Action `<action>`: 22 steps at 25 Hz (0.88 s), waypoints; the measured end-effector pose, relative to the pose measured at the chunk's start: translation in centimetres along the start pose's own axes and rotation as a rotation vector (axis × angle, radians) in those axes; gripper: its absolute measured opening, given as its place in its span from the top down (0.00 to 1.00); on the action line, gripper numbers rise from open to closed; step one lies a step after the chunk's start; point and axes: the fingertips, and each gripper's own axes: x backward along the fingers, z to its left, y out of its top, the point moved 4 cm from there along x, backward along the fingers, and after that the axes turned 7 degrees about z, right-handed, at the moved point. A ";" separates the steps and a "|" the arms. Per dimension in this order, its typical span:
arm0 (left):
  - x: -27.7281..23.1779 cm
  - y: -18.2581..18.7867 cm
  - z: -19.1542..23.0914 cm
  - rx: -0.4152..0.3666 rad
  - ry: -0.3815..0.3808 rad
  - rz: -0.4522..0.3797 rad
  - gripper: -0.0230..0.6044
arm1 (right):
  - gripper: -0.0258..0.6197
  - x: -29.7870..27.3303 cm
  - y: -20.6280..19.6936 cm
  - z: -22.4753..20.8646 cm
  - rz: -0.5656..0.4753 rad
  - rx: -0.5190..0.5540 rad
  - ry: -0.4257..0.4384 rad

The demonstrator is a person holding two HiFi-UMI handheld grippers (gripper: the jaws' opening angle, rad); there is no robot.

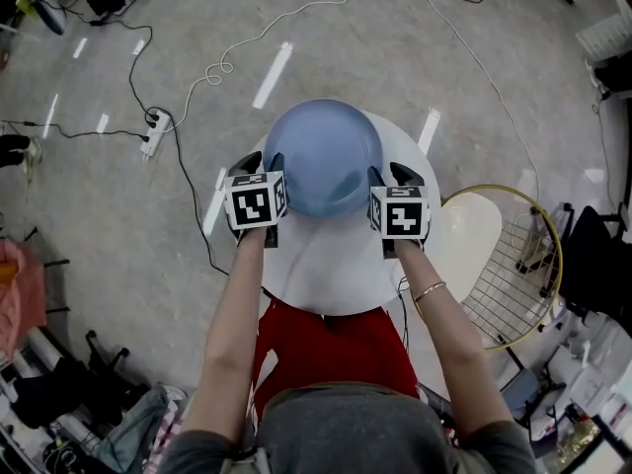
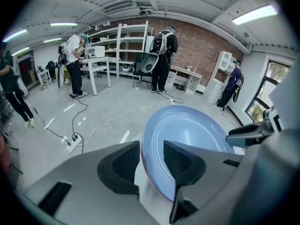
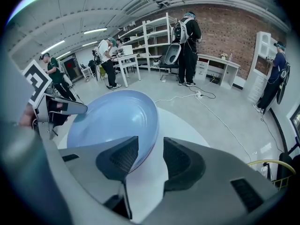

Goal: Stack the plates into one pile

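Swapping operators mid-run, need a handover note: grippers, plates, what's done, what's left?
Left gripper: jaws open, rim of the blue plate between them, not clamped.
Right gripper: jaws open, opposite rim between them.
The blue plate sits on the round white table; can't tell whether others lie under it.
Done: no loose plates in view.
Left: probably just back both grippers off.

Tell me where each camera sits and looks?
Head view: on the person's head, looking down at blue plate, table, both forearms.
Left gripper view: on left hand-held gripper, facing plate rim between its jaws.
Right gripper view: on right hand-held gripper, likewise from the other side.
Shared: both gripper views show the plate and the other hand-held gripper.
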 end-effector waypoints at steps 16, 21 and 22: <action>6.3 0.6 -0.6 -0.018 -0.028 -0.184 0.81 | 0.68 5.5 1.4 3.1 -0.192 0.012 0.058; 8.5 -0.4 -0.7 -0.031 -0.050 -0.231 0.85 | 0.68 7.9 0.9 5.2 -0.259 0.015 0.095; 9.0 -0.5 -0.8 -0.034 -0.053 -0.239 0.87 | 0.68 8.4 0.8 5.5 -0.272 0.016 0.103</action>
